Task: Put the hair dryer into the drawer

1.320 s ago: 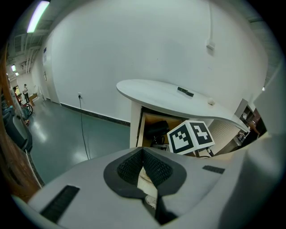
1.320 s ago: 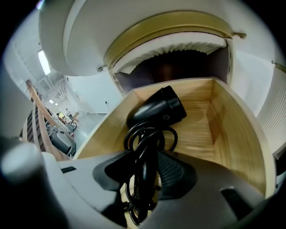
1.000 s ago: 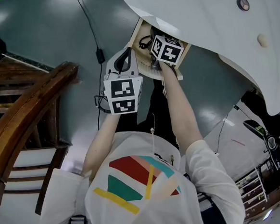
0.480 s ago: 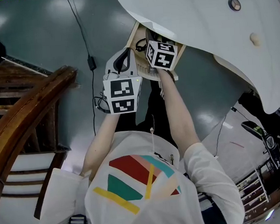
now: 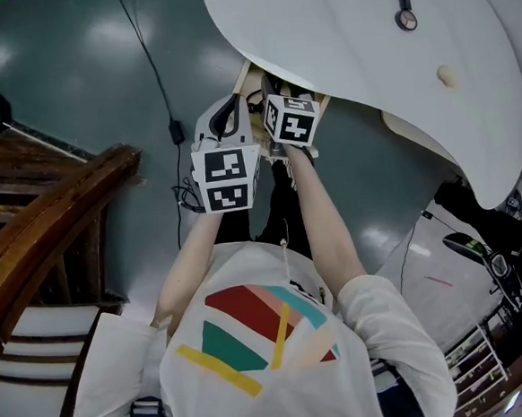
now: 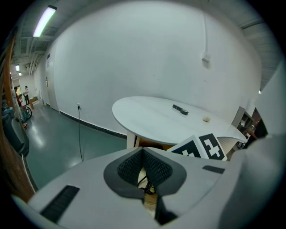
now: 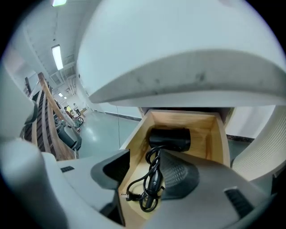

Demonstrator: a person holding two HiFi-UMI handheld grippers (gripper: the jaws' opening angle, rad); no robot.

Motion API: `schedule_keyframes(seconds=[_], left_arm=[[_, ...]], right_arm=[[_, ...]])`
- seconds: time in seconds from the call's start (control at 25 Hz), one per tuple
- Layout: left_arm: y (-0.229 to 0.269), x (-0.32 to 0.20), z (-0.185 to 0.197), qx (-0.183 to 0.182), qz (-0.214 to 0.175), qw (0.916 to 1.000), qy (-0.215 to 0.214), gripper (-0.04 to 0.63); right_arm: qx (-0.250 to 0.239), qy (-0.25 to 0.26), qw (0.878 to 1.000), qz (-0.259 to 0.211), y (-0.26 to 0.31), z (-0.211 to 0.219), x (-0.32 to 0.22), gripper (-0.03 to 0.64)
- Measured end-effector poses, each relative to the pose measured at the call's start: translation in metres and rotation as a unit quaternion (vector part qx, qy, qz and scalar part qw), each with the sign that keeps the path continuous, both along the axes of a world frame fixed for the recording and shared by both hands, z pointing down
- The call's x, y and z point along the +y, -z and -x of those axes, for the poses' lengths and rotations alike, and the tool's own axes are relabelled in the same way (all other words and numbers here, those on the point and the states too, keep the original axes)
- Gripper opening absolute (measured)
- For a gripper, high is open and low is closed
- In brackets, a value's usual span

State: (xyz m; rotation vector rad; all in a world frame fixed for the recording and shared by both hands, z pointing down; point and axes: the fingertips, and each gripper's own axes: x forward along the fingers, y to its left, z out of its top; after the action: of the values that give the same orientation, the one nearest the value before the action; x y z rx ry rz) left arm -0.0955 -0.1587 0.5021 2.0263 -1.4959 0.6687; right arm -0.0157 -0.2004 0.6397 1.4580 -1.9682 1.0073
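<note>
Head view: left tongs [image 5: 232,106] and right tongs [image 5: 277,94] hover at the open pale wooden drawer [image 5: 249,74], 12 o'clock

Left gripper view: pressed together, empty

Right gripper view: gaping, empty; the black hair dryer [image 7: 170,137] lies inside, and its looped cord [image 7: 149,188] at 6 o'clock could snag on closing

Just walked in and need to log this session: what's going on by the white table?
A person with a two-jaw tool in each hand stands at the open wooden drawer under the white table. The black hair dryer already lies inside, its cord coiled in front. The right tool hangs over the drawer, jaws apart and empty. The left tool is beside it, jaws together, holding nothing.
</note>
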Motion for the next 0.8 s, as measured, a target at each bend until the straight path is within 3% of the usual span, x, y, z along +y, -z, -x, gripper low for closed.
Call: schedule_keyframes(seconds=[0.48,0.6,0.8], left_arm=[[0.053,-0.015,0.011,0.011,-0.058,0.998,0.024,0.015],[0.066,-0.019,0.015,0.016,-0.072,0.9969,0.03,0.015],[0.096,-0.024,0.023,0.026,-0.102,0.9937,0.037,0.015]], right_arm=[[-0.008,-0.01,1.0,0.017,0.058,0.019,0.035,0.206],[-0.008,-0.005,1.0,-0.005,0.09,0.022,0.037,0.169],[-0.026,0.008,0.996,-0.085,0.162,0.026,0.026,0.117]])
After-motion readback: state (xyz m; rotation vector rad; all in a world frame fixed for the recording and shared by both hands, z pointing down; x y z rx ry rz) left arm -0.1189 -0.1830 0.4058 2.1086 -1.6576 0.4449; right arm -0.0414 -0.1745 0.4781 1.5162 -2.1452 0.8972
